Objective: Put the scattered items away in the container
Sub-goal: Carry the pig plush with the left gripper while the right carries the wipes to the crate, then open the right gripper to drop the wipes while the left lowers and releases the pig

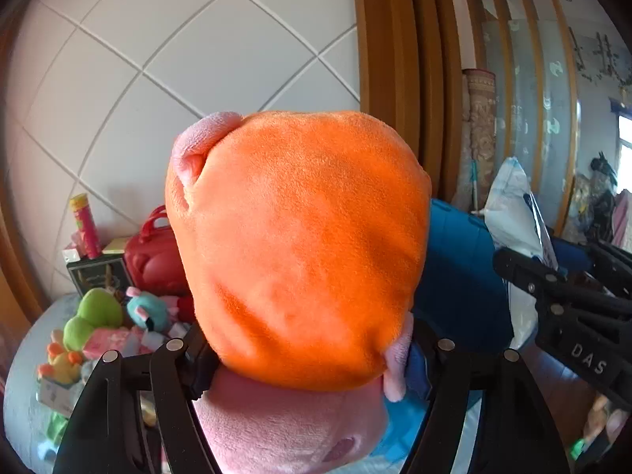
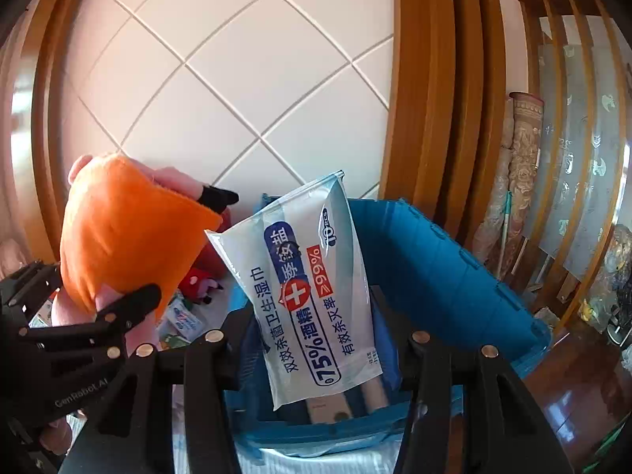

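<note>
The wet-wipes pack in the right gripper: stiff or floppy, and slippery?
The wet-wipes pack probably flexes: its film looks creased and its top corner bends. The glossy wrapper may be slippery, though the right gripper holds it upright by its lower end, so it seems light.

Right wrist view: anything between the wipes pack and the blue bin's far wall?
Nothing. The wipes pack hangs in the right gripper above the blue bin; only open bin interior shows behind it.

Fuzzy orange-and-pink plush toy, soft matt pile. Glossy, crinkled plastic wipes pack. Blue container, smooth hard plastic. Each hand-held gripper matt black plastic with shiny metal pins. Polished wooden door frame.
</note>
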The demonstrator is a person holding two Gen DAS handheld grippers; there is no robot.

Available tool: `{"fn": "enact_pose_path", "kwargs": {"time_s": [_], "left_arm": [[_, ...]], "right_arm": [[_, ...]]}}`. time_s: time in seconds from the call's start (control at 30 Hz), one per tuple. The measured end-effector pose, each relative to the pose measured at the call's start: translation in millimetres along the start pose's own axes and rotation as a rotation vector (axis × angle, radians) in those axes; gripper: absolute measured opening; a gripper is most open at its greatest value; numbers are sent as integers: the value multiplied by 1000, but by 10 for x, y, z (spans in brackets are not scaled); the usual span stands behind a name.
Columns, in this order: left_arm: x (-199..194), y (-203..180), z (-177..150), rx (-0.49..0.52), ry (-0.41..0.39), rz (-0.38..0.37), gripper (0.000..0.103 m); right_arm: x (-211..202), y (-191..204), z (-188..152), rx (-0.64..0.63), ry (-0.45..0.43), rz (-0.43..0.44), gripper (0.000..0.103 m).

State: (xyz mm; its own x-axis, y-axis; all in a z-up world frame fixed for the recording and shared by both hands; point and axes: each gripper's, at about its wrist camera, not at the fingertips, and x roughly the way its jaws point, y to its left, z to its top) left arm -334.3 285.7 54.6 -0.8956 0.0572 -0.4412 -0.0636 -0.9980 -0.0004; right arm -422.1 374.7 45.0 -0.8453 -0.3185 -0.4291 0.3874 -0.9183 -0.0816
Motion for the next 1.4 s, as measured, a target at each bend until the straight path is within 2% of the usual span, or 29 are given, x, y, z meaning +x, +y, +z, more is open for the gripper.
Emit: {"fn": "enact_pose_path", "kwargs": {"time_s": [0.17, 0.3, 0.47, 0.6, 0.73, 0.77, 0.8, 0.87, 0.97, 1.07, 1.17, 1.3, 1.37, 1.4], "left_arm": [[316, -650, 254, 15, 25, -20, 73], [564, -1018, 257, 32, 104, -34, 74], [873, -1204, 97, 27, 252, -18, 75], [1091, -1215, 15, 2, 361, -18, 75], [1165, -1241, -58, 6, 372, 4, 79], [1167, -1248, -73, 10, 375, 8, 80], [1176, -1239, -75, 12, 379, 6, 81], [1176, -1200, -86, 5, 383, -5, 81], [1147, -1186, -97, -2, 379, 1, 81], [1108, -1178, -105, 2, 368, -13, 81], [1072, -1193, -98, -1, 366, -23, 82], [1079, -1263, -115, 29, 380, 15, 82], [1040, -1276, -115, 29, 376, 2, 82], [1020, -1274, -108, 23, 354, -17, 86]], "right_arm": [[310, -688, 15, 20, 33, -23, 49], [510, -1050, -33, 31, 72, -24, 49], [756, -1283, -147, 45, 143, -2, 49], [954, -1307, -236, 38, 227, 22, 49], [1038, -1334, -319, 42, 243, 35, 51], [1048, -1342, -333, 49, 242, 31, 58], [1057, -1352, -337, 57, 238, 24, 72], [1061, -1373, -324, 68, 230, 4, 83], [1018, -1414, -299, 88, 211, 4, 86], [946, -1446, -286, 105, 182, -8, 103], [873, -1511, -292, 128, 165, -9, 103], [844, -1620, -325, 142, 157, -13, 103], [837, -1667, -338, 149, 155, -7, 103], [824, -1680, -350, 151, 152, -5, 103]]}}
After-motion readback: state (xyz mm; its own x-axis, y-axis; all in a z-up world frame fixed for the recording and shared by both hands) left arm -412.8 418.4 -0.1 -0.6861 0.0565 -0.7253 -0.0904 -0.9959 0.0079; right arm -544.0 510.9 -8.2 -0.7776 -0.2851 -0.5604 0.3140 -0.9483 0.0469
